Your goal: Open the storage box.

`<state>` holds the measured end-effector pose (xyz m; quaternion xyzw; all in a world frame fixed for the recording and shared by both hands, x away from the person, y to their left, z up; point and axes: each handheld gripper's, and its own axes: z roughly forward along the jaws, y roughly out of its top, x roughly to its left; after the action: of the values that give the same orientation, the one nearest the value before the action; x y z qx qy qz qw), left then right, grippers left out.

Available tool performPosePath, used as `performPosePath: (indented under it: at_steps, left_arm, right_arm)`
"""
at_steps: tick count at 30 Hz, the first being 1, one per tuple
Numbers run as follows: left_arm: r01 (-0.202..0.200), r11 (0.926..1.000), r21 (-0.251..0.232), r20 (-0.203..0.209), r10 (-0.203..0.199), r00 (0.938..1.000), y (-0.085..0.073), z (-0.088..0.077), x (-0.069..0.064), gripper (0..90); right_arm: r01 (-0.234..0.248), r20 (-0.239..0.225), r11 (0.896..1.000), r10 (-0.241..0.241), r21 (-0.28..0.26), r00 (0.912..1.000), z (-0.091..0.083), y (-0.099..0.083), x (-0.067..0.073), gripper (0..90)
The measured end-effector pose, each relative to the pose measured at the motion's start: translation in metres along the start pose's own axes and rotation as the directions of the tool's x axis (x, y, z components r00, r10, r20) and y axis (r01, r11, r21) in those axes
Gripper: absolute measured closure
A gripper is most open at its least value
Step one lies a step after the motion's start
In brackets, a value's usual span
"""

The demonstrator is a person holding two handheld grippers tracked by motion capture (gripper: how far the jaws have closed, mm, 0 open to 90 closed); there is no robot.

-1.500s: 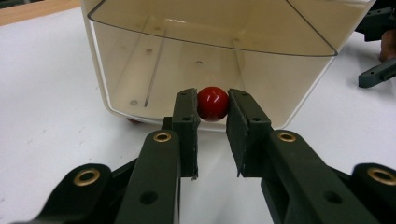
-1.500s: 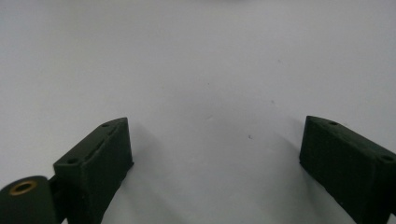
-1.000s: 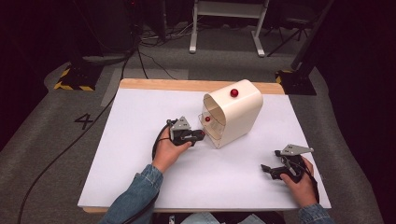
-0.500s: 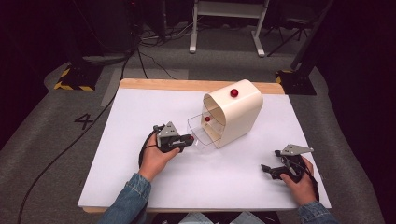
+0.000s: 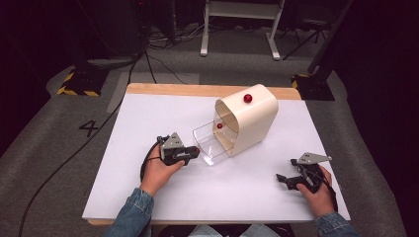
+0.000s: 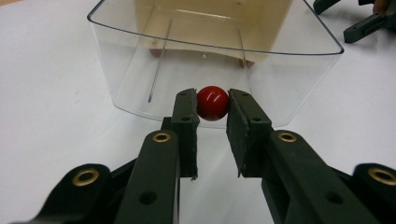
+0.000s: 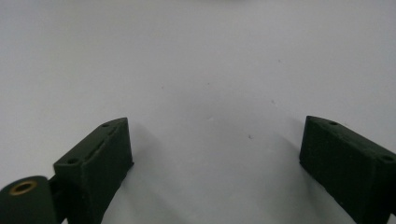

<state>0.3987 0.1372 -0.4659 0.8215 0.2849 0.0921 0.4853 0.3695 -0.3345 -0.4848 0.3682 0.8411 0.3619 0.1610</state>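
Item: clear drawer [image 6: 212,70], drawn out of the cream cabinet [image 5: 247,123]. I am pinching its red knob [image 6: 212,103] in my left gripper [image 6: 212,112]; right gripper [image 7: 215,149] is resting agape on the white table [image 5: 148,113], well apart. Hazards: round knob slipping free; drawer possibly leaving the cabinet; light cabinet dragging along.
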Motion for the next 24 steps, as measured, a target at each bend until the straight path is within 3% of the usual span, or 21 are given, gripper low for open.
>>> performPosePath:
  at_steps: [5,10,16,24]
  left_arm:
    - [0.015,0.9985,0.052,0.010,-0.015,0.9998,-0.003,-0.003,0.000,59.6]
    - [0.019,0.9981,0.059,0.009,-0.020,0.9998,-0.003,-0.012,0.002,52.5]
    - [0.010,0.9997,0.023,-0.026,-0.010,0.9996,0.007,-0.027,0.003,46.9]
    - [0.002,0.9993,-0.038,-0.035,-0.003,0.9994,0.038,-0.035,-0.008,44.7]
  right_arm:
    - [0.000,0.000,1.000,0.000,0.000,1.0000,0.000,0.000,0.000,9.5]
    - [0.001,0.000,1.000,-0.001,-0.001,1.0000,0.000,0.000,0.000,9.5]
    - [0.001,0.000,1.000,-0.001,0.000,1.0000,0.000,0.000,0.000,9.5]
    - [0.001,0.001,1.000,-0.001,-0.001,1.0000,0.000,0.000,0.000,9.5]
